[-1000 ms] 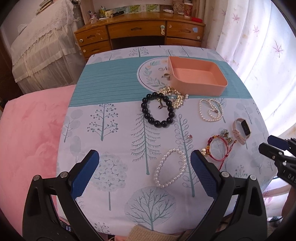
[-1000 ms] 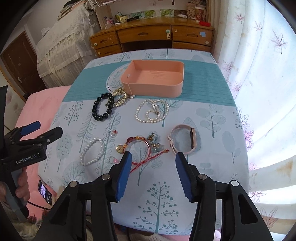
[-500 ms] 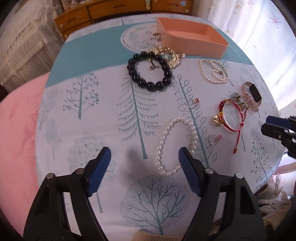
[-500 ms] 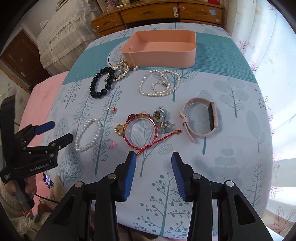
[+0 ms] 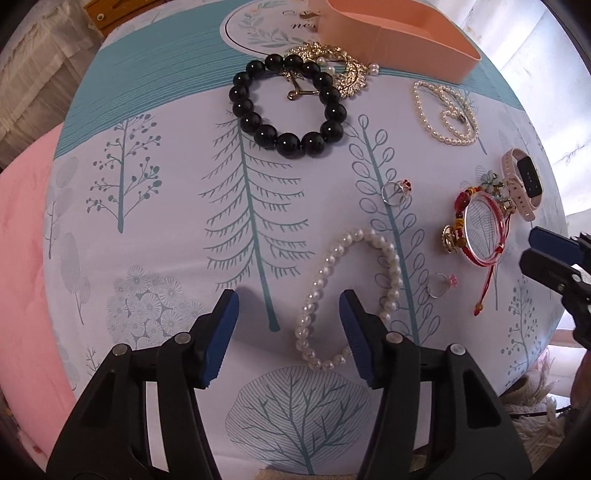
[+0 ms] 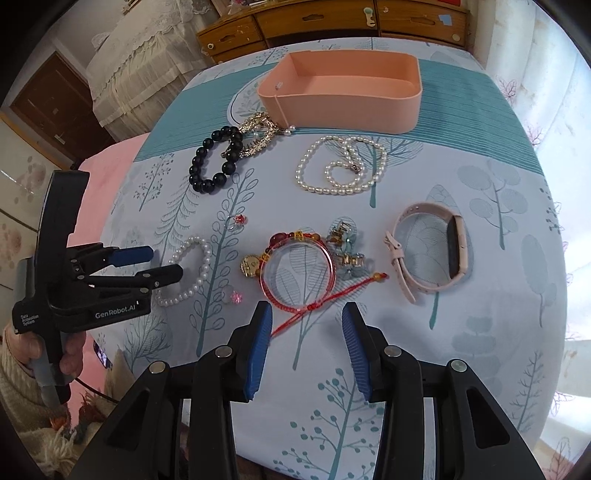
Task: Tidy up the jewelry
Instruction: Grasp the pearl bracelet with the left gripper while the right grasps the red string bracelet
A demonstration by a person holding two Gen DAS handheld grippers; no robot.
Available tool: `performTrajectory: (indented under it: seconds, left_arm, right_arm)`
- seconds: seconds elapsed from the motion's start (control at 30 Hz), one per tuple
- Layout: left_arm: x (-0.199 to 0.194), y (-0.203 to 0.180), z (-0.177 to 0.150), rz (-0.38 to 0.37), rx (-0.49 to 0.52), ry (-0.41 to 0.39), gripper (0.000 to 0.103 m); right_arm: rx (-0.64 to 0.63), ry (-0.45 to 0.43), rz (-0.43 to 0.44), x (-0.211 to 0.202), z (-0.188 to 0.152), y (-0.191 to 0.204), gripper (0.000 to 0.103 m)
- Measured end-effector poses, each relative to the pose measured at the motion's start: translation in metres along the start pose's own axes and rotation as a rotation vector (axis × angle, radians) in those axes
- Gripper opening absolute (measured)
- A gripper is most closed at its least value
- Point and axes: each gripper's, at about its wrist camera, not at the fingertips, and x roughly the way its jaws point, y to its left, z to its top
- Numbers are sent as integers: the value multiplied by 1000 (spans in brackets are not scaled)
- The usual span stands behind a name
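A white pearl bracelet (image 5: 343,291) lies on the tree-print cloth; my open left gripper (image 5: 288,325) hovers low over its near left side, one strand between the jaws, not gripped. It also shows in the right wrist view (image 6: 192,273), with the left gripper (image 6: 162,264) beside it. My open right gripper (image 6: 306,347) is just short of the red cord bracelet (image 6: 299,269). An empty pink tray (image 6: 343,92) stands at the far side. A black bead bracelet (image 5: 288,107), gold chain (image 5: 340,70), pearl necklace (image 5: 443,110) and pink watch (image 6: 432,251) lie between.
Two small rings (image 5: 397,190) (image 5: 441,286) and a teal charm cluster (image 6: 345,247) lie near the bracelets. A wooden dresser (image 6: 332,22) stands beyond the table, curtains to the right, a pink bed (image 5: 22,258) to the left.
Both grippers have dropped lower and moved forward. The left now straddles the pearl bracelet's near side and its jaws have narrowed. The right has closed in on the red cord bracelet.
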Motion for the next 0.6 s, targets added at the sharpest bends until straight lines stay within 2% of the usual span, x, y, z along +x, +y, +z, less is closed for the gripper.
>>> performTrajectory:
  seconds: [0.03,0.07,0.1,0.13,0.4,0.6]
  left_arm:
    - [0,-2,3,-3,11,2,47]
    - [-1,-4,4,-7,27,-6,27]
    - [-3,-7,6,-9,39,-6,14]
    - [-2,-7,9,-15,35,2,5]
    - [-4,9,7,-112,-59,-9,5]
    - [-27,20,1,-138,-52,-54,5]
  right_arm:
    - [6,7,8,4,3,-1,38]
    - [10,13,15,8,6,-3,35]
    - [15,20,19,12,9,-5,35]
    - [20,27,15,16,11,-6,35]
    - [7,52,10,36,23,-10,30]
    - [-97,40,-69,45,25,9,23]
